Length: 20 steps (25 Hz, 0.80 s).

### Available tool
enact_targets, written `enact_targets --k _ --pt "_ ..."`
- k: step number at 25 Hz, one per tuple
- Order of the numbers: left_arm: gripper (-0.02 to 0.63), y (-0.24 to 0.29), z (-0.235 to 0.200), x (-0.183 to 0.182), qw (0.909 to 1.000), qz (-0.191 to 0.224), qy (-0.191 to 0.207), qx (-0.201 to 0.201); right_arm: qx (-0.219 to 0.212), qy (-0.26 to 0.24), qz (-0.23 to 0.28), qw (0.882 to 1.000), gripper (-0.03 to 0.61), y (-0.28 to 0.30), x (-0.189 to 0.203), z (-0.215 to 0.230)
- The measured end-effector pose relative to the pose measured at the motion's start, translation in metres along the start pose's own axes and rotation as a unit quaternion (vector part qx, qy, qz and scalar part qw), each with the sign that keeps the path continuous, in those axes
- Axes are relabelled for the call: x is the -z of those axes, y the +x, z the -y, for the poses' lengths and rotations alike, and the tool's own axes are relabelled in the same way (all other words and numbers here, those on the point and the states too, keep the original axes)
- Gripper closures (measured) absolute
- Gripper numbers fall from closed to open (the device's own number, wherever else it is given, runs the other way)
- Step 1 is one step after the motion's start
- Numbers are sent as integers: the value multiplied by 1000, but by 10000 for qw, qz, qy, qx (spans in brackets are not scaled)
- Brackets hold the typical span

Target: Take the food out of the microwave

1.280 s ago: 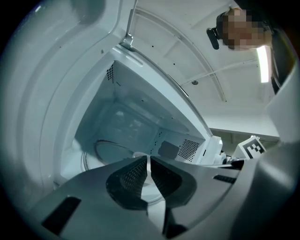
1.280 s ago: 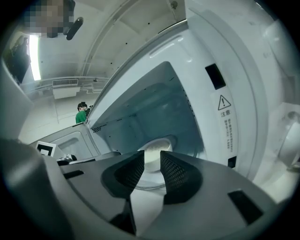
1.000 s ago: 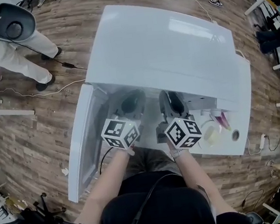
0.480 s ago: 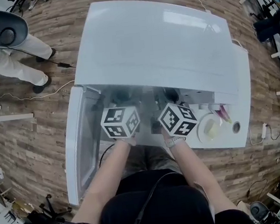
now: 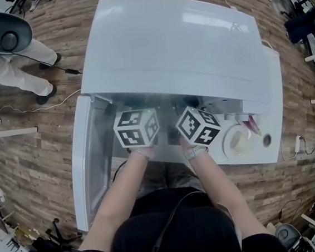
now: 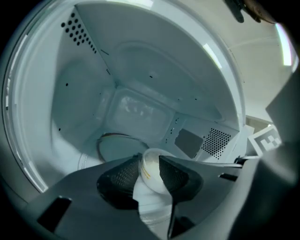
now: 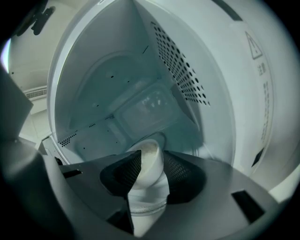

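- The left tool (image 6: 149, 157) stood spread, its jaws having just been opening wide. A small white bowl (image 6: 151, 173) showed between the two mesh pads, but they did not seem to press on it.
- The right tool (image 7: 152, 153) was also spread and had just opened a little further. The same bowl was framed between its pads, apparently ungripped.
- The bowl sat low inside the microwave (image 5: 171, 43), near the front, with the glass turntable (image 6: 115, 145) just behind it. It held a pale, grainy filling, possibly rice; I could not tell for sure.
- By its look, the bowl was rigid and glazed, so probably slick against the pads, breakable if dropped, and possibly hot.
- It appeared light, but the filling lay close to the rim, so tilting it risked a spill.
- The safest hold seemed to be on the wall just under the rim, one tool on each opposite side, with the bowl kept level.
- Outside, the door (image 5: 88, 158) hung open on the left, and a round dish (image 5: 239, 141) waited on the counter (image 5: 275, 99) by the right tool.
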State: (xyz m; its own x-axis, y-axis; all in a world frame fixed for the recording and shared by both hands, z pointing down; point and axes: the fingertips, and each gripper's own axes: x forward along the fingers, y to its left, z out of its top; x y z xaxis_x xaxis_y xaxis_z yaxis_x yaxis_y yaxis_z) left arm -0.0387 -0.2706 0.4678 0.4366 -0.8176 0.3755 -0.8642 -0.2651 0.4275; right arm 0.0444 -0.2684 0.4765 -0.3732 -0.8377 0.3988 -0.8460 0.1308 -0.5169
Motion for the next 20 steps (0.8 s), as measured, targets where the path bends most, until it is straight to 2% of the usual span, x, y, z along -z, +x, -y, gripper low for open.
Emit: enact_targets --k 7,13,20 --pt "488 5 1 6 9997 -259 24 -4 -52 153 -47 9999 434 1 -1 1" --pt "505 0 0 8 9992 -200 -333 102 -101 278 -69 9995 437 -4 2 2" --pt "524 -7 4 11 9992 -124 -357 114 -123 333 -93 9993 462 -13 4 6"
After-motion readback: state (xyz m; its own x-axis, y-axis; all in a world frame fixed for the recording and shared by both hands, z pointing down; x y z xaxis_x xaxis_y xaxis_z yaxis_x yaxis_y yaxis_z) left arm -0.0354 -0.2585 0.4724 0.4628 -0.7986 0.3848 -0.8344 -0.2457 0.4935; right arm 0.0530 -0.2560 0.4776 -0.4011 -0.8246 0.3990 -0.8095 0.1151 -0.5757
